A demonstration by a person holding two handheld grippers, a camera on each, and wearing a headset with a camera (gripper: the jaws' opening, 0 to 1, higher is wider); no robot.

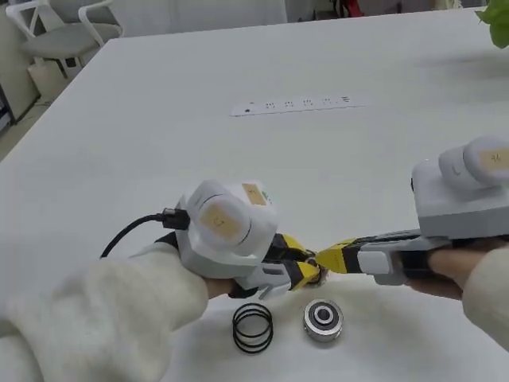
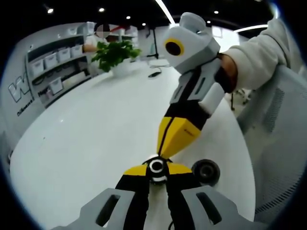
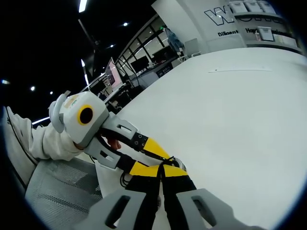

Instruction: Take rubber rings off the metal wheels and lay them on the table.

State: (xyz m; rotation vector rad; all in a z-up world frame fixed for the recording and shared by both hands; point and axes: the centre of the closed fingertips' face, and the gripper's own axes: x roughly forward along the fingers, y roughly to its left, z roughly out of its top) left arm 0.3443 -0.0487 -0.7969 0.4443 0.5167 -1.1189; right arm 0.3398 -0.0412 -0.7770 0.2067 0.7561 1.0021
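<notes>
**Markings.** In the right gripper view, the far wall at 1 o'clock carries large dark wall lettering (image 3: 229,14) that begins with "W". A smaller line below it reads "Diligen" and is then cut off. The left gripper view shows a large "W" on the wall at 9 o'clock, and the line under it is too small to read. In the head view, tan stickers (image 1: 219,219) sit on the white tool housings, but their print is blurred.

**Tool state.** The left tool (image 2: 157,173) is closed on a small metal wheel with a white hub (image 2: 157,166), with one yellow tip on each side of it. The right tool (image 2: 162,149) enters the left gripper view from 1 o'clock. Its yellow jaws are pressed together to a point that touches the wheel's upper edge. Whether anything is pinched between them cannot be told.

**View differences.**
- The head view shows a stack of loose black rubber rings (image 1: 253,327) lying on the white tabletop (image 1: 238,159), at 7 o'clock from the meeting tool tips.
- A second metal wheel (image 1: 323,319) stands just beside the stack, at its 3 o'clock, not touching it.
- In the head view the held wheel is largely hidden behind the yellow tips. The left gripper view shows it face-on, with the second wheel at its 3 o'clock.
- The head view has a recessed socket strip (image 1: 298,105) at 12 o'clock.
- The left gripper view shows a green potted plant (image 2: 115,52) at 11 o'clock.
</notes>
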